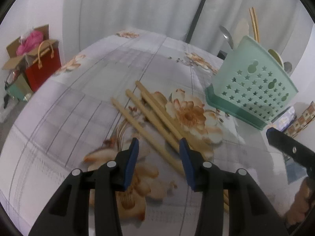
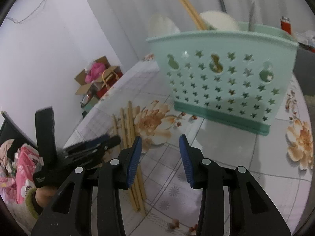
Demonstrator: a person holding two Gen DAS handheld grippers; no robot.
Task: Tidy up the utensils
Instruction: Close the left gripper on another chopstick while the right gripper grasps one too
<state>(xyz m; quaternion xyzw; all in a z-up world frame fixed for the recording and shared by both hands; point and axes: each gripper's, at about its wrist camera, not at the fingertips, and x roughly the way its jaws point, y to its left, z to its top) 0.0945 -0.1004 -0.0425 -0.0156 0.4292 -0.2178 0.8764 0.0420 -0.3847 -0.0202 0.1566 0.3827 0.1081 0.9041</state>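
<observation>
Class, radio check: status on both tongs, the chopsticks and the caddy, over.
Left tongs open, empty, over loose chopsticks on the tablecloth. Right tongs open, empty, facing green caddy. Nothing blocking the path.

Soft even light, fisheye-warped edges, slight blur

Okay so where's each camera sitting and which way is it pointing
Left wrist: sits on the left tool, looking forward and down at loose chopsticks on the floral tablecloth; the green holder stands at right. Its own open fingers show, plus the right tool's tip.
Right wrist: sits on the right tool, facing the green holder close up; its open fingers and the left tool show.
Shared: chopsticks, holder, tablecloth, red bag.
</observation>
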